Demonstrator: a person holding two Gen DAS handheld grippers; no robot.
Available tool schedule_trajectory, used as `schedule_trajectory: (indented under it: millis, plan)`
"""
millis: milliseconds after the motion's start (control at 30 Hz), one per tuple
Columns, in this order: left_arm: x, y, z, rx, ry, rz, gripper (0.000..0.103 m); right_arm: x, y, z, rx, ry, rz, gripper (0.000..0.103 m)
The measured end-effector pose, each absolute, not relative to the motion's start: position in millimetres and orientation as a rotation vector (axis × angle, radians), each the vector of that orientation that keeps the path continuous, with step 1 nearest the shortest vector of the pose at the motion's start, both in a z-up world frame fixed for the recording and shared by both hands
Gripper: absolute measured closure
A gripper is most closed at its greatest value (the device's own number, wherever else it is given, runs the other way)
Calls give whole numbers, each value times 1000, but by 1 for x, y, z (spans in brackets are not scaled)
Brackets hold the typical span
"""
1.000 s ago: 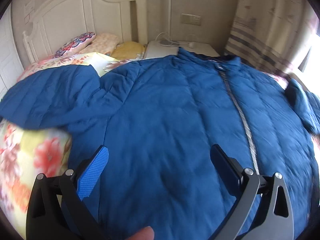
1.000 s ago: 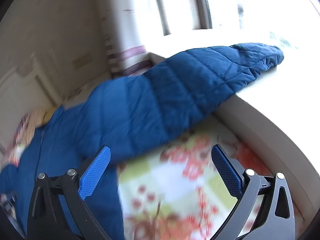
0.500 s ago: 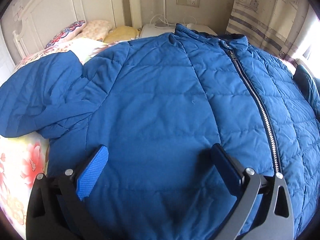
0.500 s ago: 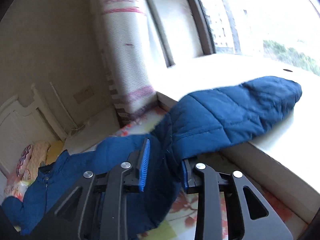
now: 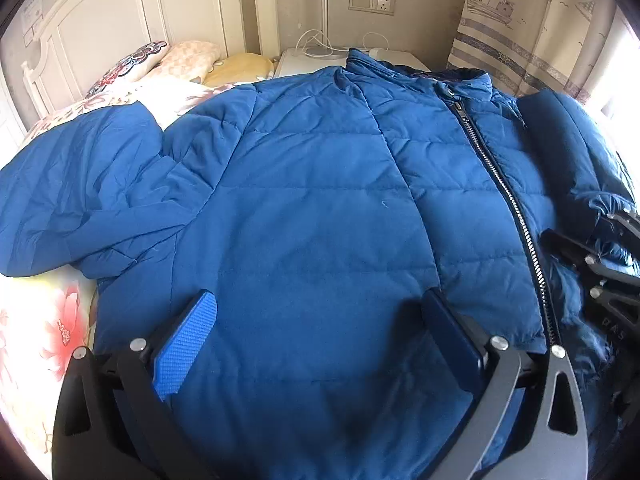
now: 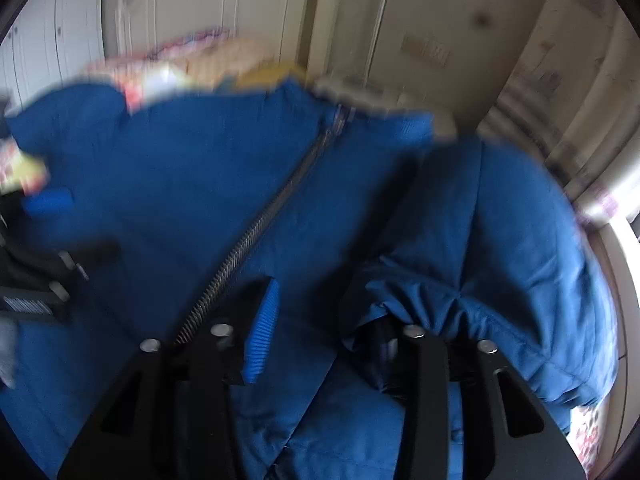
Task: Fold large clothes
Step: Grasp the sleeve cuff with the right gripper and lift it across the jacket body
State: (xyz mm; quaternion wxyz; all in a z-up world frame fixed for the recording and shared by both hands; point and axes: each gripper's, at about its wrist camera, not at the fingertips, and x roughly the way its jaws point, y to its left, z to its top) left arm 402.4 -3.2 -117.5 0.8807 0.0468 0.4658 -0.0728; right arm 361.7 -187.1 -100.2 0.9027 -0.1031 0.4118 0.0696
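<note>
One jacket (image 5: 320, 208), sleeve (image 6: 500, 240) folded over zipper (image 5: 504, 196)

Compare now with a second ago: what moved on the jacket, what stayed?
The right tool closed on the right sleeve where it lay on the windowsill and carried it over onto the jacket front, beside the zipper. Its jaws are opening now, cuff bunched against one pad. The left tool stayed open over the hem; the left sleeve stayed put.
</note>
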Motion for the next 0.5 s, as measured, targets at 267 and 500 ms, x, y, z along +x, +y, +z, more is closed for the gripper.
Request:
schedule_trajectory:
  millis: [267, 500]
  plan:
    - [402, -2, -117, 92, 967, -157, 2, 285, -293, -42, 236, 725, 153, 31]
    - [401, -2, -117, 97, 967, -156, 2, 258, -452, -80, 897, 669, -48, 30]
